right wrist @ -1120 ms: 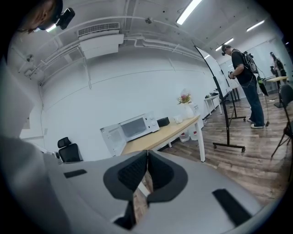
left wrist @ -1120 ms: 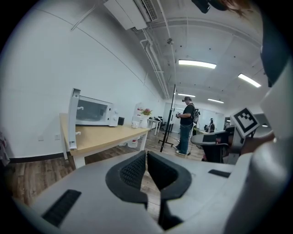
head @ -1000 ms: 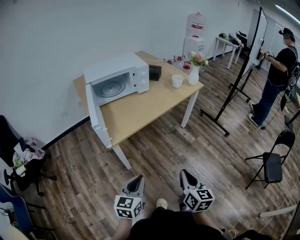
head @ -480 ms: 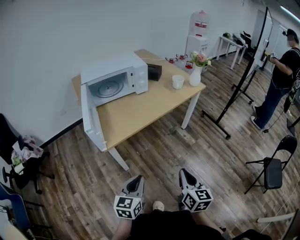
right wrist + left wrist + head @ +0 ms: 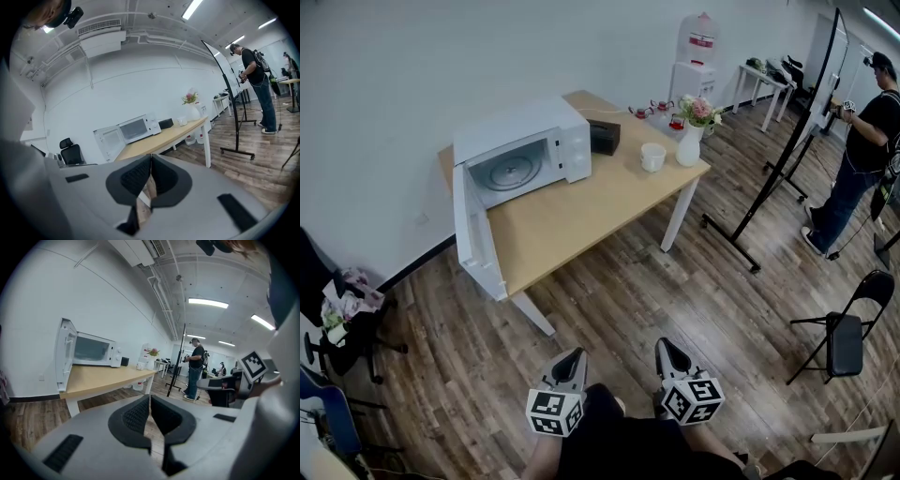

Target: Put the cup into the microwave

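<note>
- The left gripper (image 5: 571, 360) and the right gripper (image 5: 667, 349) sit low in the head view, well short of the counter (image 5: 572, 220). In each gripper view the jaws are pressed together with nothing between them.
- The cup (image 5: 652, 157) stands upright on the counter near its far right corner. It is just beside a vase of flowers (image 5: 688, 150), with a black box (image 5: 605, 138) between it and the microwave (image 5: 525, 141).
- The microwave door (image 5: 478, 234) hangs open, jutting past the counter's front left edge. The turntable shows and the cavity looks empty.
- If a gripper reaches the cup with its jaws closed like this, it would shove or topple the cup rather than take it. The jaws must spread first.
- The vase is the nearest hazard. A reach coming in from the right could clip it and tip it over.
- The open door stands in the approach. A body, or a carried cup, could knock against its edge.
- The cup is small in every view, so I cannot tell whether it holds liquid. If it does, tilting it in transit would spill.
- The black stand's foot (image 5: 729, 246) lies on the floor to the right and could trip someone walking wide.
</note>
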Demonstrator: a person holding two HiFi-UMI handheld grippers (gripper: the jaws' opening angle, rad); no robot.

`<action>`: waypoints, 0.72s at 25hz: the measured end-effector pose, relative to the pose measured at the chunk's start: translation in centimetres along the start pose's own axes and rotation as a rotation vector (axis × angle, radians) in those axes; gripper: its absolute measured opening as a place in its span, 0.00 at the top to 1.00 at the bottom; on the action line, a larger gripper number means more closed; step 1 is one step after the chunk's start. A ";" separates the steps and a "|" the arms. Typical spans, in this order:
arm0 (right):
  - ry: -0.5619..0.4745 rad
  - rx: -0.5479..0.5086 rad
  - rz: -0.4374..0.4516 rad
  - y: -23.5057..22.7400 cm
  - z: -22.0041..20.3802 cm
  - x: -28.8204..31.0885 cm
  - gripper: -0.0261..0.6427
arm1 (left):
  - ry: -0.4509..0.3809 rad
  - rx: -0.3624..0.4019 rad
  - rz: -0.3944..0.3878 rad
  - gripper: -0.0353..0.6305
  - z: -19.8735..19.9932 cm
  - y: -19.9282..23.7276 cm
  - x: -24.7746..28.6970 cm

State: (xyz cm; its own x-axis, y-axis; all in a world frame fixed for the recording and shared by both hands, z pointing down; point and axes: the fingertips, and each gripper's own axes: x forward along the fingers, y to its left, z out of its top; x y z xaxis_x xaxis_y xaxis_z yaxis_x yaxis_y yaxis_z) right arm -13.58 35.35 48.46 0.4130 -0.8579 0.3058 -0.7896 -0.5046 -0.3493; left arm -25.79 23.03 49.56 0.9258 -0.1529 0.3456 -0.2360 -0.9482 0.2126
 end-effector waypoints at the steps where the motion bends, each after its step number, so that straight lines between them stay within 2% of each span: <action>1: 0.007 0.003 -0.002 -0.1 -0.2 -0.1 0.97 | 0.001 -0.002 0.001 0.93 0.0 -0.1 0.0; 11: 0.038 0.004 0.028 0.3 -1.0 0.5 0.97 | 0.035 -0.019 0.011 0.93 -1.0 0.3 0.1; 18: 0.047 0.041 0.019 -1.1 -0.5 2.2 0.97 | 0.025 0.004 -0.038 0.93 0.6 0.0 3.4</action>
State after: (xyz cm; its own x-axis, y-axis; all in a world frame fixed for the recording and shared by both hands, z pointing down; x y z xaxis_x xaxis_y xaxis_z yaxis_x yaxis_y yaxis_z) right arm -12.05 34.12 49.99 0.3758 -0.8624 0.3393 -0.7772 -0.4927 -0.3915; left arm -22.42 22.35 50.21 0.9266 -0.1094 0.3599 -0.1990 -0.9545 0.2221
